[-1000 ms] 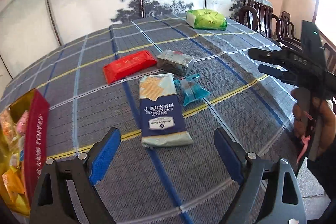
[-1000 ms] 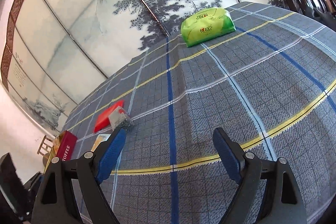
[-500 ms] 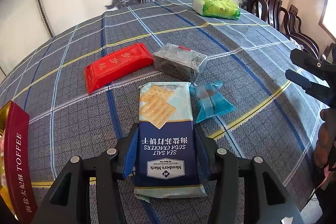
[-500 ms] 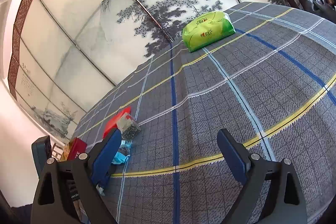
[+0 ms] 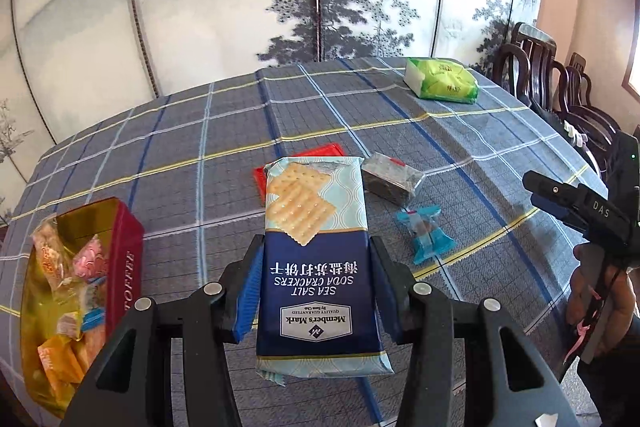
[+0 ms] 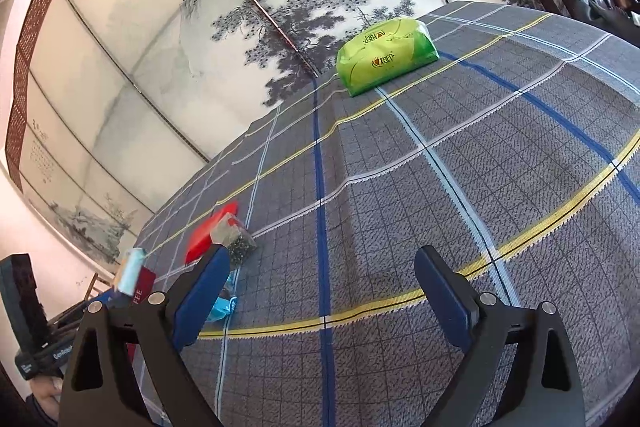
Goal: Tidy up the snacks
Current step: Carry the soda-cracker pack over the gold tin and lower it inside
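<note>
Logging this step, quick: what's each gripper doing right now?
Left gripper: shut on the cracker pack.
Right gripper: open, holding nothing.

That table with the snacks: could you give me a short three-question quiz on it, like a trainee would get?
1. True or false: the left gripper is shut on the blue and pale soda cracker packet.
2. Which snack lies farthest from both grippers: A) the flat red foil packet, B) the green plastic bag, C) the small blue wrapped candy?
3. Fill in: the open red toffee tin holds many wrapped ______.

Key: 1 true; 2 B; 3 candies. The right gripper stands open over the grey checked tablecloth, holding nothing.
</note>
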A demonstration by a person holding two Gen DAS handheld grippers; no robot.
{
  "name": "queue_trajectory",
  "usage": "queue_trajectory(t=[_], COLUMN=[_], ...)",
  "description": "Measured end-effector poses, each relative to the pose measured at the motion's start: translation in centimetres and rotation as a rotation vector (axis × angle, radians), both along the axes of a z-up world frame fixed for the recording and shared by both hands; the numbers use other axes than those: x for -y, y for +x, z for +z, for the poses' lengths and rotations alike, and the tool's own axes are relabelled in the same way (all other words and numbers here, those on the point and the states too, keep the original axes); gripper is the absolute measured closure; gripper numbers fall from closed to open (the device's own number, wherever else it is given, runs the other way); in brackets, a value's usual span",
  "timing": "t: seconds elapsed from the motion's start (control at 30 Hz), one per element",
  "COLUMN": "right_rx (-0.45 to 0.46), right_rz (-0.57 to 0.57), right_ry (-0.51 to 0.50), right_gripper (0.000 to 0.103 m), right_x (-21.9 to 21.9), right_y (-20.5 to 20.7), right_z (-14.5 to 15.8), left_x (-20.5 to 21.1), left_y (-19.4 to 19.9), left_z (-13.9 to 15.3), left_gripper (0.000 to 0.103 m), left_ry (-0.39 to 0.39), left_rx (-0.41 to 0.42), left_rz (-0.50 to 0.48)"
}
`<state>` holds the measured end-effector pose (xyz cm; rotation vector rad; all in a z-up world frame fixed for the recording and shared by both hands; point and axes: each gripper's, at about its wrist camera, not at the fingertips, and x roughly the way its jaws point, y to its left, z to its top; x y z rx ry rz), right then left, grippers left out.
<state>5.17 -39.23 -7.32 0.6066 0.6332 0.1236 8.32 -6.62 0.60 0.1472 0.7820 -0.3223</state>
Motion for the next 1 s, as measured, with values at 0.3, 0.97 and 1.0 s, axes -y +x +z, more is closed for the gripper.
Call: queue_trajectory(t=[0.3, 0.97, 1.0], right_rx=[-0.049, -0.075, -0.075], right_rz=[-0.037, -0.044, -0.044], right_ry=[-0.025, -0.052, -0.052], right_gripper=[0.009, 0.008, 0.008], right_x=[0.2, 0.1, 0.1], right_y=[0.4, 0.7, 0.7], right_z=[-0.4, -0.4, -0.4], left_x=[-6.9, -18.6, -18.8], left_y=[-0.1, -0.3, -0.4], left_z=[1.1, 0.3, 0.2], left_gripper=[0.058, 0.058, 0.058], left_ry=[-0.006, 0.008, 0.009], left_rx=[0.022, 0.001, 0.000], left_rz=[0.124, 0.336, 0.340])
